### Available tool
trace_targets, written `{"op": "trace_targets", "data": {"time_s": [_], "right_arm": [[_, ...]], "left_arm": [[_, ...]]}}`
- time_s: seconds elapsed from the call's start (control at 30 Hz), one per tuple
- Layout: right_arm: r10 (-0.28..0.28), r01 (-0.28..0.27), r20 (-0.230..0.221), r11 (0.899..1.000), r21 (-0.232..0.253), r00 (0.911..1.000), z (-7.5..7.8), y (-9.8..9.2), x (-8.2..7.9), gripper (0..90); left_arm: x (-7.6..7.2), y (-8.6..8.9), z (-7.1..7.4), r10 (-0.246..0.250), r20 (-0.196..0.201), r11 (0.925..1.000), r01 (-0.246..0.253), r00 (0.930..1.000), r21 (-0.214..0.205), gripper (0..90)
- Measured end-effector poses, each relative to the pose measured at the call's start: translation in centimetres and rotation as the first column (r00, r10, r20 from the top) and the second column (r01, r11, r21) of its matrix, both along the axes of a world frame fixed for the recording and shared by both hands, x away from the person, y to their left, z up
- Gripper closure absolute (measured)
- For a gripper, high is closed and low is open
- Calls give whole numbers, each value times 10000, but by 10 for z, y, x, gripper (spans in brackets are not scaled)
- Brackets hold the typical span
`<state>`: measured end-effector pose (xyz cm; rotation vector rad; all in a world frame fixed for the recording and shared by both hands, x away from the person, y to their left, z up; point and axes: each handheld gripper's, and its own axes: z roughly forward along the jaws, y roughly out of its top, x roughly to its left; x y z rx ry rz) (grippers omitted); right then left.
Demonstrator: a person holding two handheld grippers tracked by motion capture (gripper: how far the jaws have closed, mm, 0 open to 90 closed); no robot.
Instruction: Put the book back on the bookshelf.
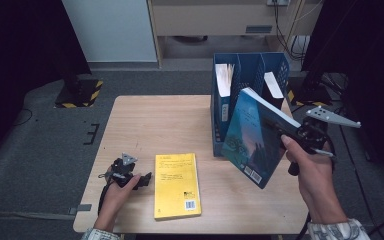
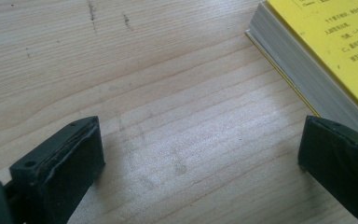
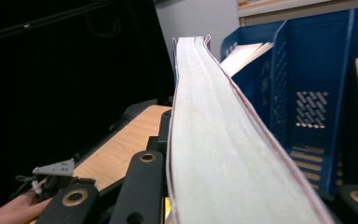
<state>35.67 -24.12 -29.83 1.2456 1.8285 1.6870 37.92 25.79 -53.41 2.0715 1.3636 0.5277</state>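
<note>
Right gripper [image 1: 280, 131] clamped on blue book [image 1: 252, 135], tilted above table's [image 1: 150, 120] right edge beside file rack [image 1: 250, 75], left gripper [image 1: 142, 179] wide open, empty, by yellow book [image 1: 176, 185] near front edge

A light wooden table [image 1: 145, 125] with rounded corners fills the middle of the high view, its grain running across. A yellow book [image 1: 177, 185] lies flat on it at lower centre, cover up, a barcode at its lower right corner. A blue slotted file rack [image 1: 250, 70] stands on the table's upper right part, with books upright in its compartments. At lower left a left gripper [image 1: 125, 172] rests on the tabletop just beside the yellow book.
</note>
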Motion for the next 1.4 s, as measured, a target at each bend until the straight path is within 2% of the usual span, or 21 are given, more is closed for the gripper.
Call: {"op": "trace_targets", "data": {"time_s": [0.2,0.37,0.57,0.7,0.83,1.2,1.4], "right_arm": [[-574,574,-10,9983,-141,9984,10,-11,15,736],[-1118,1116,-99,9937,-112,9937,14,-18,31,737],[-1774,1773,26,9825,-565,9841,15,-21,52,737],[-2042,2041,66,9760,-754,9789,16,-21,61,736],[-2239,2237,68,9718,-743,9746,17,-18,70,737],[-2692,2674,-27,9576,-1075,9631,10,-2,95,737],[-2765,2756,93,9540,-1180,9610,10,6,108,737]], "left_arm": [[0,0,0,0,24,10000,0,10000,-10,0],[0,0,-1,4,86,10000,-4,10000,-81,0],[-1,-3,-1,-87,175,9999,89,9998,-89,0],[-1,-4,-2,-122,192,9999,124,9997,-101,0],[-1,-4,-2,-105,194,9999,107,9998,-101,0],[-1,-4,-2,-132,213,9999,134,9997,-105,0],[-1,-4,-2,-162,223,9998,164,9996,-119,0]]}}
